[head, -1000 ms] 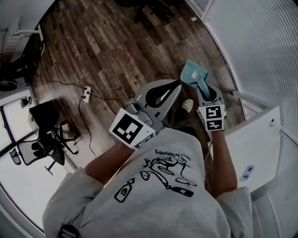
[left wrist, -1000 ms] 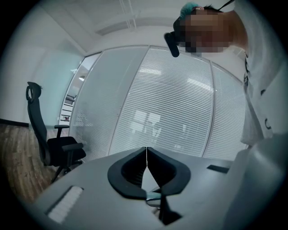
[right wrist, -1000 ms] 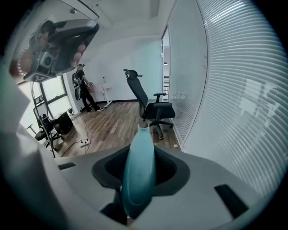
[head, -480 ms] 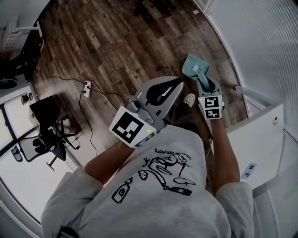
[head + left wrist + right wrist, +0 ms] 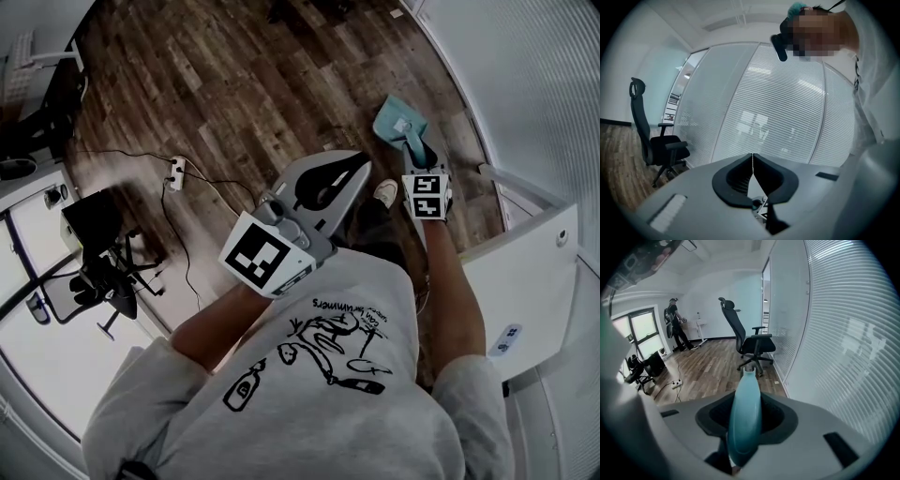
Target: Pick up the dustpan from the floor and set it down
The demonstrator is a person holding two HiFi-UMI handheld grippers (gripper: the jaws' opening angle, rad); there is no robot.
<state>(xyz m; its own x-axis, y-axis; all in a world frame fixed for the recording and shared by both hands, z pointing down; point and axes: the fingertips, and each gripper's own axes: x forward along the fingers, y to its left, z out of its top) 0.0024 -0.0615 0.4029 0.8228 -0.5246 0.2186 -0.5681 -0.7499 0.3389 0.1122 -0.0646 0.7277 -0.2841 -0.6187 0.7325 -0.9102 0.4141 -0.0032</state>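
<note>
A teal dustpan hangs pan-first over the wooden floor beside the glass wall; whether it touches the floor I cannot tell. My right gripper is shut on its handle. In the right gripper view the teal handle runs straight out between the dark jaws of the right gripper, toward the floor. My left gripper is held in front of the person's chest, to the left of the dustpan, pointing about level. In the left gripper view the left gripper is shut, tips touching, with nothing between them.
A ribbed glass wall runs along the right. A white cabinet stands at the lower right. A black office chair stands by the wall. A power strip with cables lies on the floor at the left. A shoe shows below the grippers.
My right gripper has gone down toward the floor with the dustpan, which sits farther up in the head view. The left gripper has hardly moved.
</note>
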